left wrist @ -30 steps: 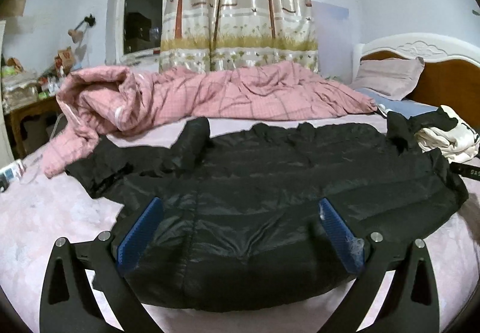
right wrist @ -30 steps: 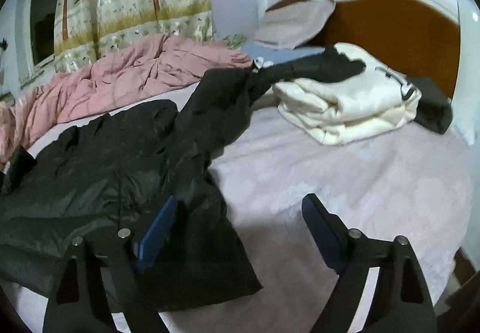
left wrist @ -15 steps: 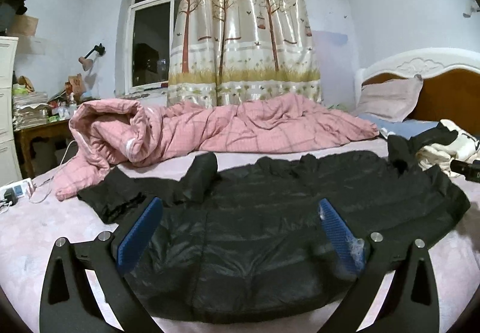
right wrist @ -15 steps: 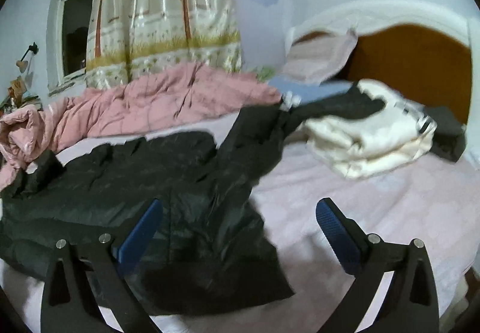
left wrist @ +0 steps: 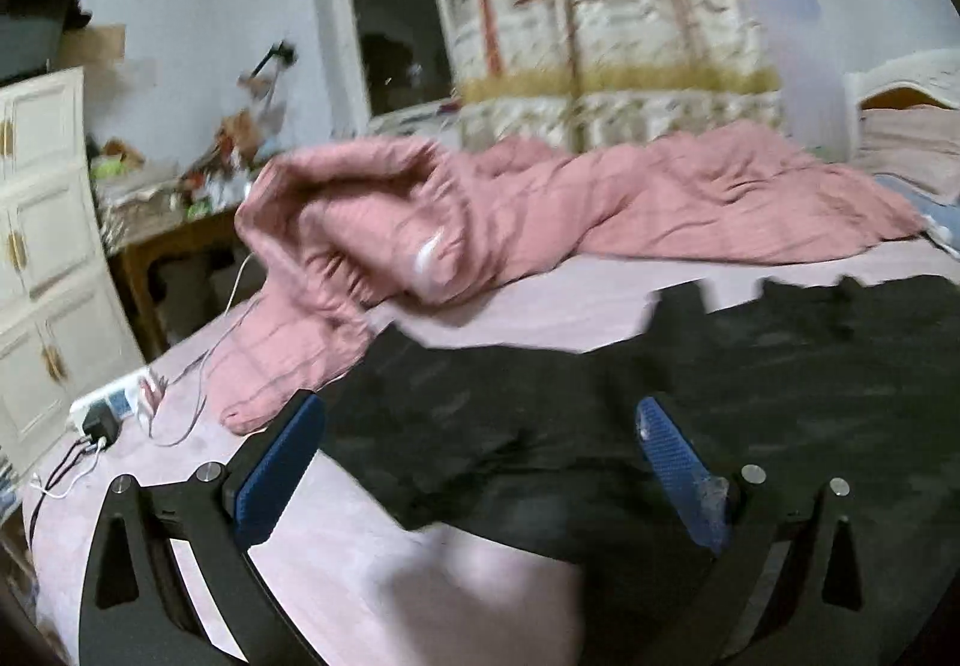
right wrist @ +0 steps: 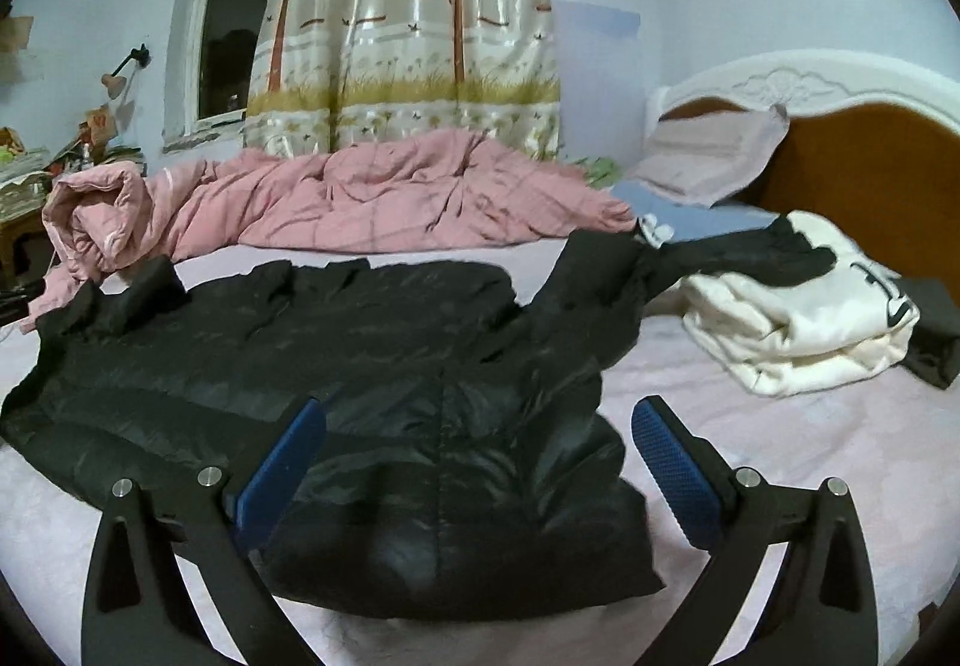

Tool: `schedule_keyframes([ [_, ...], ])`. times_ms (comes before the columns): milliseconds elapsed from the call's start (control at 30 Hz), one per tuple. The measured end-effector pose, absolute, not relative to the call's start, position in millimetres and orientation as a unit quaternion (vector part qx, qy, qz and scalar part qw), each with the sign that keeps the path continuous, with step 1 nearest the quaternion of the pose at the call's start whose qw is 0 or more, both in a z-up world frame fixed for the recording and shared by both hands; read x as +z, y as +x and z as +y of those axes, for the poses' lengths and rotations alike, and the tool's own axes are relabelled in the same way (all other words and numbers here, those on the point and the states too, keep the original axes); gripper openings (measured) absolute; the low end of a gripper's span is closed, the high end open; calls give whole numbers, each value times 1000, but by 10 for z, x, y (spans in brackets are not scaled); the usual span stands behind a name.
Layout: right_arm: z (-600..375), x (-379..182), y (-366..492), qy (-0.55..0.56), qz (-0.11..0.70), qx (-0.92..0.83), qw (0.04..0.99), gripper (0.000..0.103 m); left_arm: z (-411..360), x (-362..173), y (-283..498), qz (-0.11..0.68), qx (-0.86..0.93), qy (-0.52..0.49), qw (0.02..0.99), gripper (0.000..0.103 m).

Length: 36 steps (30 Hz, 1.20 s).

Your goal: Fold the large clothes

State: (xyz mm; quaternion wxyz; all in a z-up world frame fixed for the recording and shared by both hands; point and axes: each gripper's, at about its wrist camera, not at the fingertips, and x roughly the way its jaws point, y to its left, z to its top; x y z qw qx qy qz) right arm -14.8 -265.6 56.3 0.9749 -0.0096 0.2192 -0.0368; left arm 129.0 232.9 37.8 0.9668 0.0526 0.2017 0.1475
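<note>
A black puffer jacket (right wrist: 372,366) lies spread flat on the pink bed sheet (right wrist: 780,444). Its right sleeve (right wrist: 690,258) stretches toward the folded white clothes. In the left wrist view, which is blurred, the jacket's left sleeve and side (left wrist: 540,426) lie in front of me. My left gripper (left wrist: 480,456) is open and empty above the jacket's left part. My right gripper (right wrist: 480,456) is open and empty above the jacket's lower right hem.
A crumpled pink quilt (right wrist: 336,210) lies along the far side of the bed. Folded white clothes (right wrist: 798,318) sit at the right by the headboard (right wrist: 870,168). A power strip with cables (left wrist: 108,414) lies at the bed's left edge, beside a white cabinet (left wrist: 42,258).
The left gripper has swung left toward the jacket's left sleeve and the bed's left edge. The right gripper has swung left, over the jacket's lower right hem. Both stay open.
</note>
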Motion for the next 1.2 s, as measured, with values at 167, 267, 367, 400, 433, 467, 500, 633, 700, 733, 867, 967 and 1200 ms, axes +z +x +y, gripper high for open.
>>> schedule_keyframes([
  [167,-2608,462,-25,-24,243,-39,969,103,2674,96,1559,267,138,39,953,103],
  [267,-2575,424,29,-25,251,-36,967,103,2720,-44,1679,306,114,36,945,103],
  [367,-2528,398,59,-34,258,-27,965,103,2796,-136,1775,339,115,18,934,97],
  [400,-2512,395,57,-38,258,-26,965,103,2833,-180,1815,355,119,9,927,93],
  [433,-2490,394,45,-43,257,-25,965,103,2872,-218,1868,369,128,0,920,74],
  [467,-2477,396,36,-45,255,-23,965,103,2926,-282,1913,388,138,-11,911,42],
  [500,-2464,398,25,-49,254,-21,966,103,2967,-330,1940,404,143,-21,903,26],
  [633,-2419,402,-5,-61,249,-25,966,103,2956,-179,1783,362,146,-29,920,7],
  [700,-2413,406,-9,-61,249,-26,966,103,2772,48,1606,306,142,-1,942,7],
  [733,-2417,407,-10,-60,248,-27,966,103,2665,150,1510,285,135,7,949,7],
  [867,-2417,462,-44,-48,239,-31,969,103,1985,457,1010,237,30,-5,971,7],
  [967,-2422,505,-88,-35,231,-18,972,101,1300,599,641,213,-70,-15,974,7],
  [1200,-2465,664,-289,56,209,135,967,92,159,353,156,258,-216,-62,939,7],
])
